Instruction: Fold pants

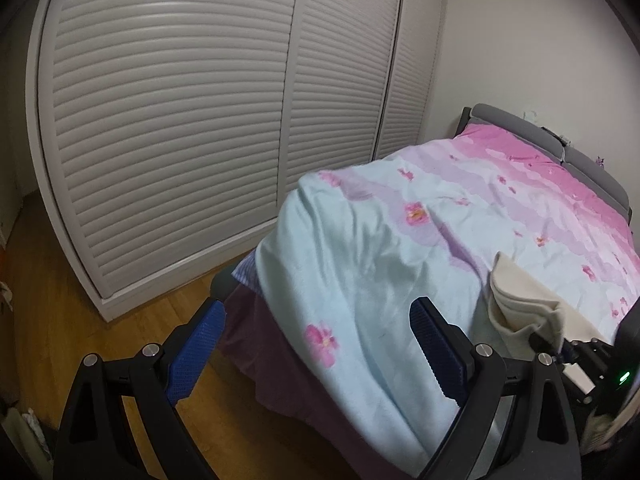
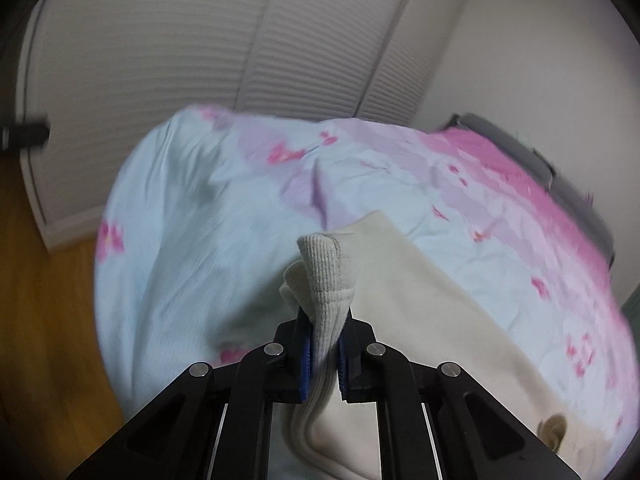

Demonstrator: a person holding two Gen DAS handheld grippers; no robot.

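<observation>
Cream pants are lying on the bed's floral duvet, near its foot-end corner, with the ribbed cuff or waistband end bunched and standing up out of the right gripper, whose jaws are clamping shut on that ribbed band. The rest of the fabric is trailing down and to the right, partly flat on the duvet. The left gripper is hanging over the bed corner with jaws spread wide and gripping nothing, the pants sitting off to its right. Probably mid-carry of the held end for a fold: best to be keeping the pinch firm on both layers, bringing the empty left over to pin or grab the matching edge, and laying it square. Louvered closet doors and wood floor are sitting beyond.
</observation>
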